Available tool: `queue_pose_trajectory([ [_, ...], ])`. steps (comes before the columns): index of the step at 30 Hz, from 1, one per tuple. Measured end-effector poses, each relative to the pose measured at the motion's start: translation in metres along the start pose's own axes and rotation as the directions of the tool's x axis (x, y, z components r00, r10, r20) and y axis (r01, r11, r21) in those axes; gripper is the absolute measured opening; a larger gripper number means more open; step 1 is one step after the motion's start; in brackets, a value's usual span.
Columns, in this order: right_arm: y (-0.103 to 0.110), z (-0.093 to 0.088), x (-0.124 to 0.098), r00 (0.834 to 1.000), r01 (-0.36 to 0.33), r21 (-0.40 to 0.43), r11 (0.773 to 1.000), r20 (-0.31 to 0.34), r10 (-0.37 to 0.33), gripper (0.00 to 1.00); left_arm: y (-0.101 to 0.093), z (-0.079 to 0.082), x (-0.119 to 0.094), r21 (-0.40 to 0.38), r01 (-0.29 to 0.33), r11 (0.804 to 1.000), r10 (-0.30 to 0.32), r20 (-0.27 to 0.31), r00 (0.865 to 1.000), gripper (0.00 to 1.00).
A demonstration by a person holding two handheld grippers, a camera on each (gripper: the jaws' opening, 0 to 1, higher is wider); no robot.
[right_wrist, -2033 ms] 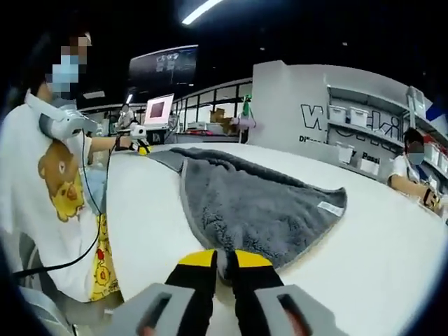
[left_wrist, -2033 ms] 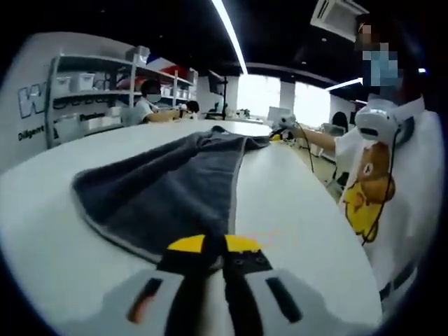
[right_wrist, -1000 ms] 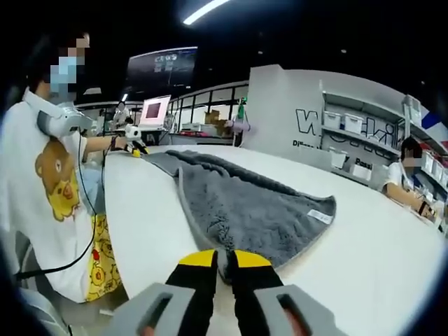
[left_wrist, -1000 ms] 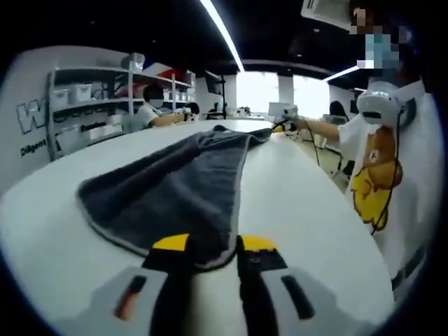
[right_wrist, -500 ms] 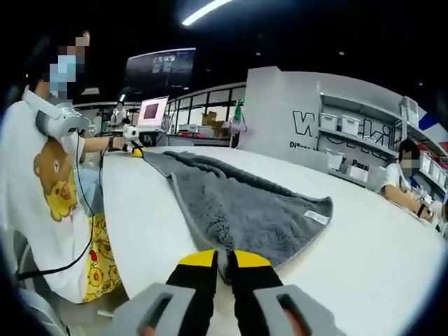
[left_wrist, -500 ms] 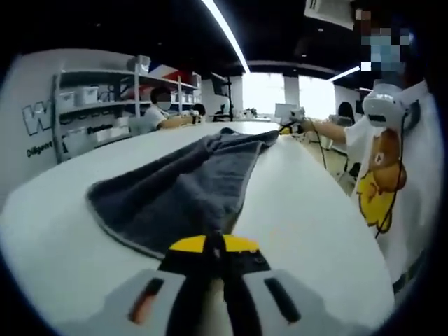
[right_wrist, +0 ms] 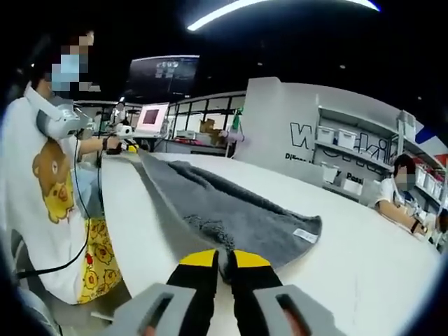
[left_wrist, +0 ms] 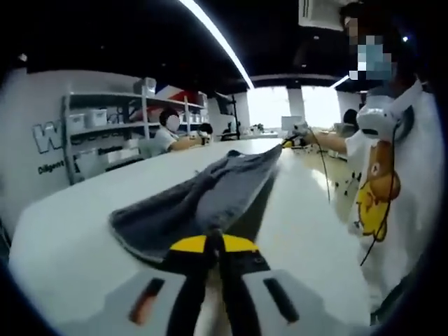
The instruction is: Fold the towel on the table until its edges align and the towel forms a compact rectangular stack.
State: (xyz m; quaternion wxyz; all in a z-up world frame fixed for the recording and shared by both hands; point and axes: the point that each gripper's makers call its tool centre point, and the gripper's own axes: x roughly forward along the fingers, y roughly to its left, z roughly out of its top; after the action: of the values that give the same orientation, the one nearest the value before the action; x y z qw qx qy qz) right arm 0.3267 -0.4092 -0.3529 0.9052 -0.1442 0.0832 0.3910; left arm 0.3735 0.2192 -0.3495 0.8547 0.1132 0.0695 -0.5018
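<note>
1. One white table (left_wrist: 63,231) spans the lower half of both views, curving away toward shelving (right_wrist: 353,143) at the right of the right gripper view and the left of the left gripper view.
2. One grey towel (right_wrist: 224,217) stretches across that table, from the bottom centre of each view toward the far gripper. In the left gripper view its near edge looks raised off the surface, sagging in the middle (left_wrist: 203,203). It is judged soft, plush and limp: it will drape and bunch rather than hold a crease, and it is light enough for two corner holds. Its pile should grip the jaws well, though it may drag on the tabletop.
3. One person in a white bear-print shirt (left_wrist: 381,189) stands at the right of the left gripper view.
4. Two grippers each pinch a near corner. The left gripper (left_wrist: 213,245) has its yellow-tipped jaws pressed together on the towel's edge; the right gripper (right_wrist: 224,260) is likewise clamped on the towel's opposite end.
5. One small white label (right_wrist: 305,235) sits near the towel's right corner. The corners are judged the best holds, letting the edges be matched.
</note>
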Motion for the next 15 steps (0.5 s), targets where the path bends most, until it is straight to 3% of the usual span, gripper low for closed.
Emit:
queue_pose_trajectory([
  [5,0.008,0.012,-0.013,1.000,-0.002,-0.027,1.000,0.025,0.003,0.07,-0.014,0.013,-0.015,0.043,0.002,0.999,-0.003,0.013,1.000,0.07],
  [15,0.029,0.034,-0.038,0.997,0.009,-0.077,0.997,0.073,-0.004,0.07,-0.038,0.015,-0.027,0.088,0.043,0.995,-0.043,-0.011,0.999,0.07],
])
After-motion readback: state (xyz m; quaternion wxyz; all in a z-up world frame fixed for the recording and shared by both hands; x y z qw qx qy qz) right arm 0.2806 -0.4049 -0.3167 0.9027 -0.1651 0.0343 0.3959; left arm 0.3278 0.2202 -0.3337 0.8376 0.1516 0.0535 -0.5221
